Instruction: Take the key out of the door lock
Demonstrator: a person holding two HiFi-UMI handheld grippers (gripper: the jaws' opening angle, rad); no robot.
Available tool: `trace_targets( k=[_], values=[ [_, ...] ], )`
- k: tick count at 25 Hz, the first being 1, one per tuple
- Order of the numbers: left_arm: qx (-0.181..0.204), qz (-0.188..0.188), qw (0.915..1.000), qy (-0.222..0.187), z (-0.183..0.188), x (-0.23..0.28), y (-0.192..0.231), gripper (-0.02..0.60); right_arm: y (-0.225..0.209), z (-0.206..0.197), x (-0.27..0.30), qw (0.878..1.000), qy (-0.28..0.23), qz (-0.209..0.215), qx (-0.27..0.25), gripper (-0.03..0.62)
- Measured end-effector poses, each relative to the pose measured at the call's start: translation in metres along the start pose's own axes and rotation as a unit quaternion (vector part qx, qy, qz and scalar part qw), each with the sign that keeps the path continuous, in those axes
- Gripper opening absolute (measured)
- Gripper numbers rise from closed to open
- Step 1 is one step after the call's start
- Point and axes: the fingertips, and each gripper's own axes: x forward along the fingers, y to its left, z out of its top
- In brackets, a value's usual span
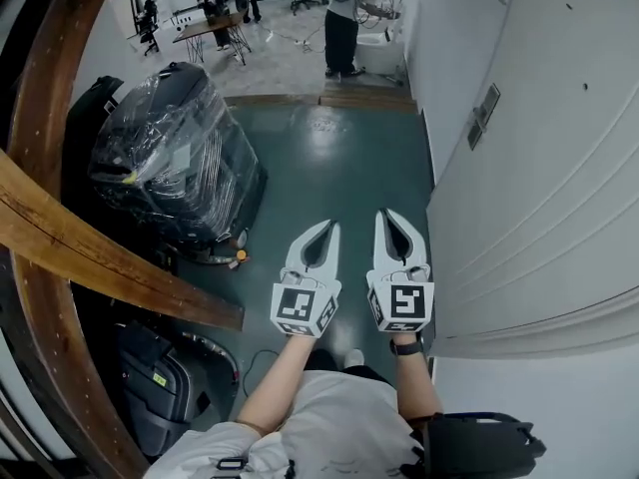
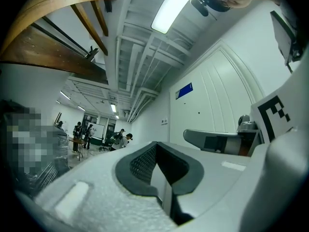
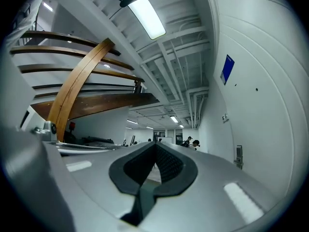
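Left gripper point(image 1: 331, 226) and right gripper point(image 1: 385, 215) are both pressed together at the tips, with nothing between the jaws. They are held side by side, near each other, in front of the person and above the dark green floor point(image 1: 339, 158).

Task item: neither the key nor the door lock appears in any view. A white panelled door point(image 1: 539, 198) fills the right side of the head view. The only fitting seen there is a small grey wall plate point(image 1: 486, 110), and it is too small to identify.

Other items: a plastic-wrapped black bundle point(image 1: 175, 153) stands to the left, beside a curved wooden stair beam point(image 1: 90, 242).

Assessment: the task appears to be at the approach step, and extraction has not begun. The next move calls for turning toward the door and locating the lock. One gripper must then spread its jaws, line up on the key's head, close firmly and draw straight out along the keyway.
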Motion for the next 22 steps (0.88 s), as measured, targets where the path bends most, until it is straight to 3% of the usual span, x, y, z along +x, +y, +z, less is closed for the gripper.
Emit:
trace_targets(
  k=[3,6,8,11,14,19,22],
  values=[
    [0.001,0.004,0.9999,-0.016,0.005,0.005,0.014,-0.005,-0.001,-0.009,0.015,0.998,-0.002,0.015,0.053,0.000],
    [0.031,0.005,0.9991,-0.029,0.011,0.011,0.029,-0.005,0.003,-0.024,0.039,0.995,0.019,0.037,0.094,0.000],
    [0.038,0.005,0.9989,-0.027,0.009,0.017,0.045,-0.005,0.015,-0.036,0.057,0.994,0.030,0.068,0.080,-0.001],
    [0.008,-0.006,0.9998,-0.015,-0.002,0.041,0.080,-0.005,0.027,-0.049,0.097,0.993,0.038,0.089,0.066,-0.002],
    [-0.016,-0.017,0.9996,-0.014,0.000,0.069,0.127,-0.006,0.037,-0.048,0.148,0.995,0.026,0.083,0.051,0.000],
    [-0.003,-0.019,0.9996,-0.019,0.021,0.109,0.206,-0.005,0.047,-0.034,0.224,0.999,0.001,0.041,0.021,0.002],
    [-0.016,-0.023,0.9995,-0.010,0.016,0.125,0.241,-0.003,0.061,-0.036,0.252,0.999,-0.013,0.044,0.025,0.002]
  ],
)
